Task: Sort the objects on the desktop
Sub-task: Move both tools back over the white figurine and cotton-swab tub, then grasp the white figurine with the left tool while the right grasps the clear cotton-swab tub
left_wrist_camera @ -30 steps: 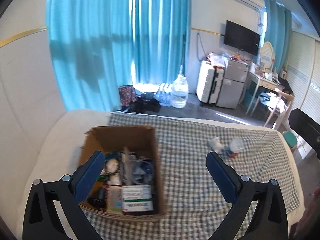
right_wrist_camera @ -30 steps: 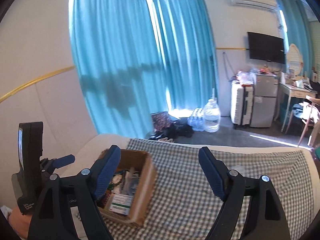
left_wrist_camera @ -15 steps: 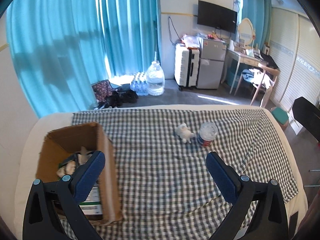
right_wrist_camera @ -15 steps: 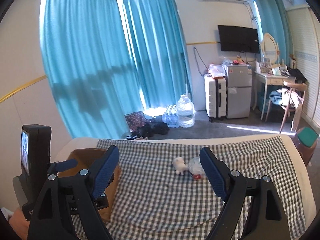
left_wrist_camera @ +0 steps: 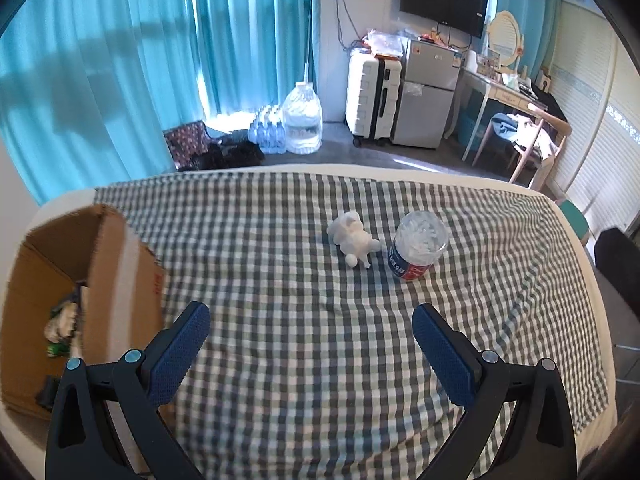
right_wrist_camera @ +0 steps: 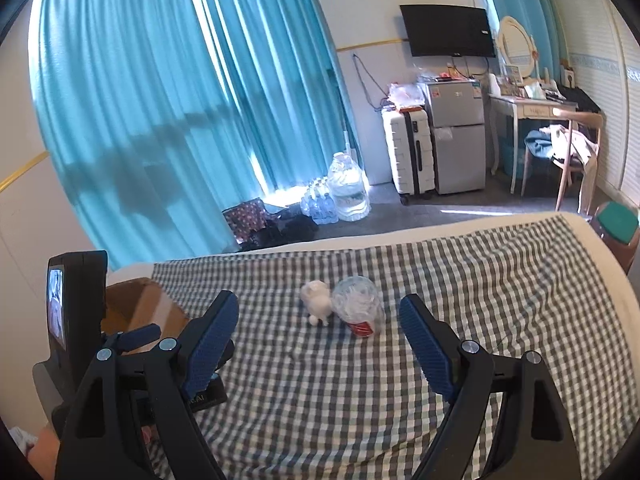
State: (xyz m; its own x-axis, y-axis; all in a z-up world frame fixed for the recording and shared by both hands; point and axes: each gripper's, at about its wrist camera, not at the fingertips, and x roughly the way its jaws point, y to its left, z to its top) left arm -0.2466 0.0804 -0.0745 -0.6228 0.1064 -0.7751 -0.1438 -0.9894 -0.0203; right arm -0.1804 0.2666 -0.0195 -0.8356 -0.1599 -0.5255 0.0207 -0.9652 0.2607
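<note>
Daylight glows through the teal curtains (right_wrist_camera: 168,92) and spills as a bright patch on the floor beneath them, leaving both fisheye views bright but bowed and dark-vignetted at the corners, with motion blur smearing the cardboard box (left_wrist_camera: 80,280) and the nearest checkered cloth (left_wrist_camera: 320,360).

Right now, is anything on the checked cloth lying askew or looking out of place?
Yes. The clear plastic tub of cotton swabs with a red and blue label leans tilted instead of standing upright, beside the small white toy figure lying on its side. Both remain outside the brown cardboard box.
</note>
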